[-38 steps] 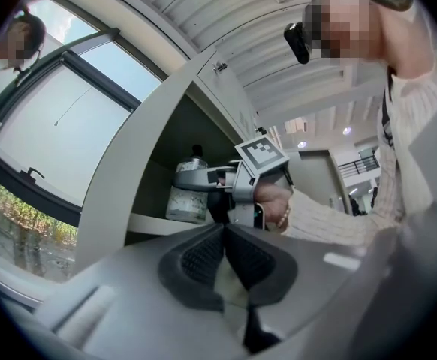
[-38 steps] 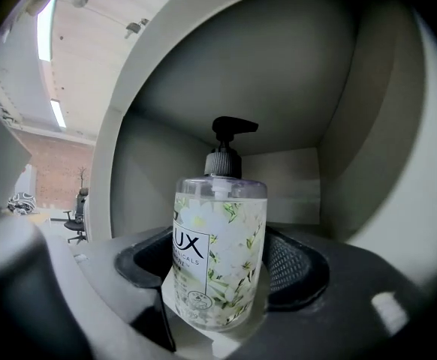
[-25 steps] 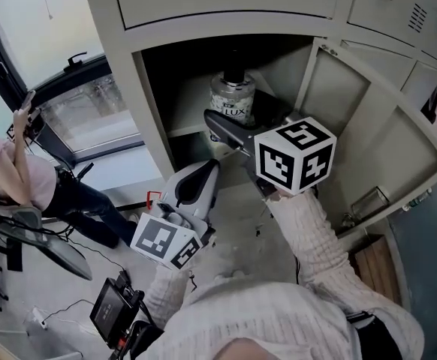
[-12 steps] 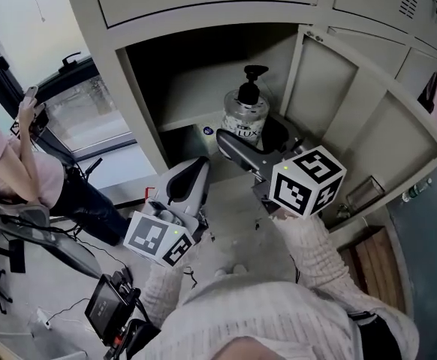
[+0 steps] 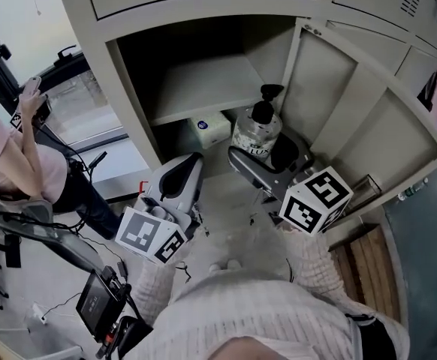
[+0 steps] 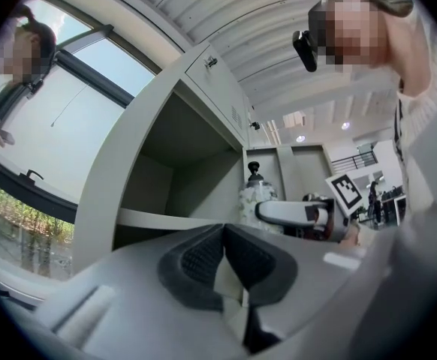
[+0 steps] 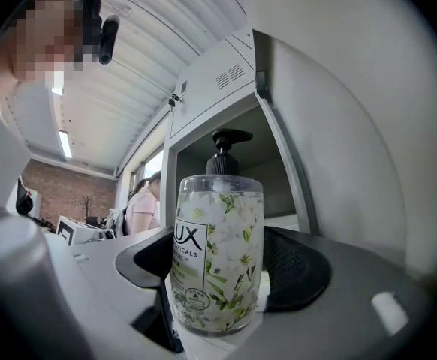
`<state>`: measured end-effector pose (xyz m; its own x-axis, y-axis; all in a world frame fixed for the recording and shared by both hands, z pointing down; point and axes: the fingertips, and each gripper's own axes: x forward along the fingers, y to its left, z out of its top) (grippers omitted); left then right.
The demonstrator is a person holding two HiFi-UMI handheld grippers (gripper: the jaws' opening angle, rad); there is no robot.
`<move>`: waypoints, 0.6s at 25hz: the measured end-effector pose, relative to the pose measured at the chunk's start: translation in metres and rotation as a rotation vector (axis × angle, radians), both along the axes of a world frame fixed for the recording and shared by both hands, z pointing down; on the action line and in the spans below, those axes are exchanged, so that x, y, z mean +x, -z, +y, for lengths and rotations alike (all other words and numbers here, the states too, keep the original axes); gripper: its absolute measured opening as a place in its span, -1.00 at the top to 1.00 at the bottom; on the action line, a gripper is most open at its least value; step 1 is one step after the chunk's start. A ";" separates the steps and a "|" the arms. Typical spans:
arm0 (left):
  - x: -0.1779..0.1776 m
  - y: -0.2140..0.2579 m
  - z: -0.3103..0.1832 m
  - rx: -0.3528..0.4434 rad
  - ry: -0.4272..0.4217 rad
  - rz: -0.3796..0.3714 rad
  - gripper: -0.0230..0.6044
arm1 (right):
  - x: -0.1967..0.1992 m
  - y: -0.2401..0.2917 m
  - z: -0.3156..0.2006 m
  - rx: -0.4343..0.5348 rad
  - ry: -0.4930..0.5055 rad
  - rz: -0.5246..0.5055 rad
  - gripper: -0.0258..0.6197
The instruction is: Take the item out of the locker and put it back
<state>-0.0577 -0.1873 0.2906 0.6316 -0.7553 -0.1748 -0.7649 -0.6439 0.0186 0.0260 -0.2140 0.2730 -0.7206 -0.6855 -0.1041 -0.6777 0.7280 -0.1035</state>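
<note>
clear plastic soap bottle held at the locker's mouth

clear plastic with white flowers and green leaves printed on it, the pump bottle (image 7: pixel 217 253) has a black pump head and a label reading "lux". it stands upright between the two dark pads of the right gripper (image 5: pixel 267 156), and the right gripper view shows the jaws closed against its sides, one pad on each side. in the head view the bottle sits at the opening of the locker (image 5: pixel 128 73), below the level of the shelf (image 5: pixel 203 85) and close to the open door (image 5: pixel 354 118) on the right; whether its base touches the locker floor cannot be told. a white box (image 5: pixel 207 130) lies under the shelf, just to the left of the bottle. the right gripper's marker cube (image 5: pixel 316 199) is nearer the person, above a knitted sleeve (image 5: pixel 308 253).

the left gripper (image 5: pixel 185 169) is held low in front of the locker, to the left of the bottle and apart from it. its own view shows its jaws pressed together with nothing between them. at the far left a person (image 5: pixel 8 163) in a pink top sits by the window
</note>
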 end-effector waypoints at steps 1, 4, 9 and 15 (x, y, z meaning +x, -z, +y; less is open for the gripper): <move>0.000 0.000 0.000 0.000 0.001 0.003 0.91 | 0.001 -0.001 0.003 0.004 0.003 0.001 -0.20; 0.004 -0.001 0.000 -0.004 0.002 0.018 0.91 | 0.002 -0.004 0.009 0.018 0.017 -0.004 -0.20; 0.008 -0.003 0.000 -0.005 -0.002 0.025 0.91 | -0.002 -0.013 0.013 0.017 0.047 0.002 -0.20; 0.004 -0.002 0.000 -0.021 -0.021 0.064 0.91 | -0.003 -0.011 0.013 0.045 0.041 0.032 -0.20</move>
